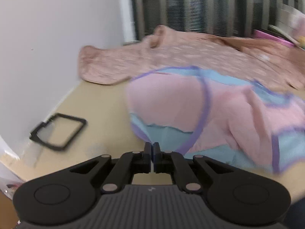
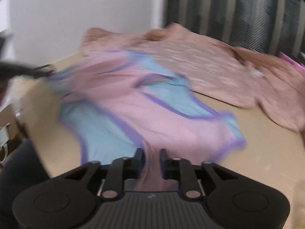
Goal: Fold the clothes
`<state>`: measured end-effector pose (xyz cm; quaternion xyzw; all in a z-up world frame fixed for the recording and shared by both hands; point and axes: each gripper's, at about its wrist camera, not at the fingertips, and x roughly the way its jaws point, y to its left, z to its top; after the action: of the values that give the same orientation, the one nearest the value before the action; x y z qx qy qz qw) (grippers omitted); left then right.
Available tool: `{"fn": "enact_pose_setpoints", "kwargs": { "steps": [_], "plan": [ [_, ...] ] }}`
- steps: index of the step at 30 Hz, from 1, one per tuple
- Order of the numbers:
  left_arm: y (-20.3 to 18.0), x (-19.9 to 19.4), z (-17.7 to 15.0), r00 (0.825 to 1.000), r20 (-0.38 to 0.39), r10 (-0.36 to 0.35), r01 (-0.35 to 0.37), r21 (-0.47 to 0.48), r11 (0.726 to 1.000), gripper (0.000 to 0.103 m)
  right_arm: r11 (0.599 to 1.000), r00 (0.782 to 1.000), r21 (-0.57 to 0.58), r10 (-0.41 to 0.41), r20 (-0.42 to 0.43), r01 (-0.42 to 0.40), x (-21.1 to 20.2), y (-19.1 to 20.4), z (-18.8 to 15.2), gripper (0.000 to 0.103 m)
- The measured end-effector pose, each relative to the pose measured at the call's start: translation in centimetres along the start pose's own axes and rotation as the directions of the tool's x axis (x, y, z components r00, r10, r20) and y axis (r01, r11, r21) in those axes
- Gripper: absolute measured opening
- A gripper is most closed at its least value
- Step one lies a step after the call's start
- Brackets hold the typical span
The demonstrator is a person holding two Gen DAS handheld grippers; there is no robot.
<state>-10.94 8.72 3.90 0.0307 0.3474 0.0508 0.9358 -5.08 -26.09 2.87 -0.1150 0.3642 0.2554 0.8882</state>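
A pink and light-blue garment [image 1: 190, 105] with purple trim is stretched above the tan table [image 1: 103, 103], blurred by motion. My left gripper [image 1: 152, 147] is shut, its tips pinching the garment's purple-blue near edge. In the right wrist view the same garment [image 2: 152, 114] runs down into my right gripper [image 2: 152, 157], whose fingers are shut on a bunched fold of pink cloth. The left gripper [image 2: 41, 71] shows as a dark blur at the garment's far left corner.
A larger salmon-pink garment [image 1: 171, 57] lies spread across the back of the table [image 2: 266, 162]. A black rectangular frame [image 1: 57, 131] lies flat near the left wall. Striped blinds [image 1: 190, 5] stand behind, and a bright pink item [image 1: 272, 36] sits at the far right.
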Motion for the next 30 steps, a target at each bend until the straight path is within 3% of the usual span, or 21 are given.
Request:
{"fn": "enact_pose_setpoints", "kwargs": {
  "steps": [1, 3, 4, 5, 8, 11, 13, 14, 16, 19, 24, 25, 28, 30],
  "plan": [
    [-0.6, -1.1, -0.8, 1.000, -0.004, -0.025, 0.025, 0.011, 1.000, 0.006, 1.000, 1.000, 0.007, -0.019, -0.010, 0.020, -0.2, -1.1, 0.0, 0.024],
    [0.0, -2.1, -1.8, 0.997, 0.003, -0.082, 0.083, -0.020, 0.996, 0.024, 0.998, 0.997, 0.018, -0.066, -0.032, 0.067, -0.4, -3.1, -0.1, 0.025],
    [1.0, -2.1, -1.9, 0.997, 0.006, -0.076, 0.076, -0.058, 0.995, 0.041, 0.995, 0.995, 0.016, -0.097, -0.037, 0.098, -0.6, -3.2, -0.1, 0.028],
    [2.0, -1.9, -1.9, 0.999, 0.013, -0.051, 0.052, -0.091, 0.995, 0.043, 0.992, 0.991, 0.011, -0.127, -0.039, 0.128, -1.0, -3.1, -0.1, 0.028],
    [6.2, 0.2, -0.8, 0.999, 0.018, 0.040, -0.035, -0.211, 0.977, 0.041, 0.996, 0.995, 0.011, -0.092, 0.040, 0.091, -2.9, -1.2, 0.3, 0.030],
    [8.3, 2.5, 0.7, 1.000, 0.008, 0.003, -0.001, -0.269, 0.963, 0.039, 0.999, 0.991, -0.046, 0.031, 0.131, -0.025, -3.1, 3.7, 2.1, 0.030],
    [8.0, 3.2, 1.4, 0.999, 0.025, -0.028, 0.034, -0.262, 0.965, 0.035, 0.988, 0.976, -0.104, 0.132, 0.172, -0.115, -2.4, 7.7, 3.7, 0.030],
    [8.0, 3.0, 1.4, 0.999, 0.041, -0.012, 0.022, -0.272, 0.962, 0.034, 0.978, 0.965, -0.125, 0.186, 0.183, -0.165, -1.8, 9.6, 4.6, 0.030],
    [8.7, 1.8, 1.0, 0.996, 0.078, 0.048, -0.020, -0.323, 0.946, 0.034, 0.951, 0.941, -0.172, 0.287, 0.180, -0.258, 0.3, 13.6, 6.9, 0.031],
    [10.0, -0.2, -0.4, 0.990, 0.102, 0.099, -0.053, -0.381, 0.923, 0.034, 0.925, 0.927, -0.222, 0.345, 0.147, -0.310, 4.3, 18.5, 11.1, 0.031],
    [10.0, -2.9, -3.3, 0.991, 0.082, 0.104, -0.072, -0.318, 0.945, 0.036, 0.914, 0.930, -0.188, 0.368, 0.015, -0.359, 12.7, 23.6, 17.0, 0.035],
    [9.9, -3.1, -3.6, 0.993, 0.080, 0.085, -0.057, -0.311, 0.949, 0.037, 0.921, 0.933, -0.162, 0.359, -0.010, -0.356, 14.4, 23.9, 17.7, 0.033],
    [9.6, -3.2, -4.2, 0.996, 0.078, 0.036, -0.012, -0.290, 0.957, 0.037, 0.929, 0.934, -0.097, 0.357, -0.026, -0.358, 16.8, 23.3, 17.9, 0.000],
    [9.3, -2.9, -4.3, 0.996, 0.087, 0.012, 0.013, -0.276, 0.961, 0.037, 0.899, 0.899, 0.010, 0.438, 0.008, -0.438, 16.4, 20.9, 17.0, 0.000]
  ]
}}
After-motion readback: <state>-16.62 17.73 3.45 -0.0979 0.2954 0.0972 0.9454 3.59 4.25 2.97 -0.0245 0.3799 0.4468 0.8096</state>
